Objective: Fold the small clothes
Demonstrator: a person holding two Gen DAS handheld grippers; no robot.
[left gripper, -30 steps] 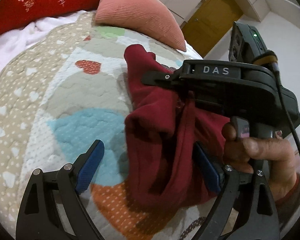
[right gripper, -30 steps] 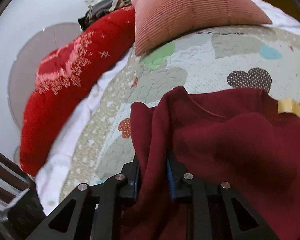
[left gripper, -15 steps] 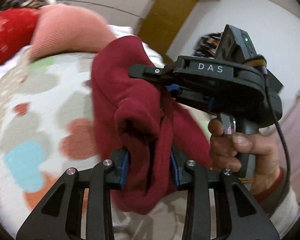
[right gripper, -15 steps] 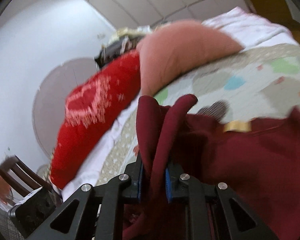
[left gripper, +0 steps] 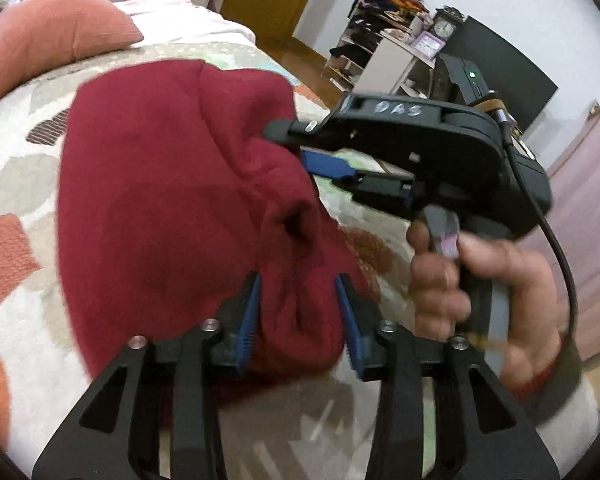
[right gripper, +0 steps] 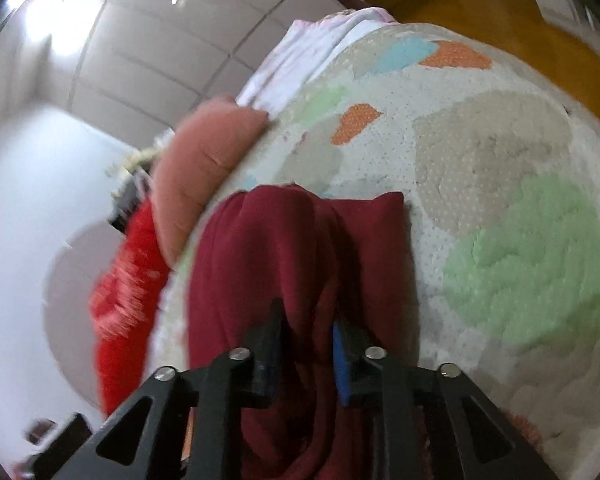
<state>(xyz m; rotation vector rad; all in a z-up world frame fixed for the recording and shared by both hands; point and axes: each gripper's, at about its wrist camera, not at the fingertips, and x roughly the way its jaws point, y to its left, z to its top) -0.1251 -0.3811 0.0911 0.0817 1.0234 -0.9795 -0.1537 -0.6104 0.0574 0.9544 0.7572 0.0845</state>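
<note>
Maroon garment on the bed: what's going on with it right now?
A person is folding the maroon garment over the quilt. The left hand-held gripper and right hand-held gripper each have a bunch of cloth between their pads; both jaws have just been opening, so a release looks likely.

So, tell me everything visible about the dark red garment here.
The garment is a plain dark red, soft knit or fleece by its look, bunched into thick folds with no print showing. It lies on the quilt, draped toward the pink pillow. Its near edge sits between the pads of the left gripper, whose jaws have just been opening. The right gripper, jaws also just opening, has another fold between its fingers. Sleeves and collar cannot be made out.
</note>
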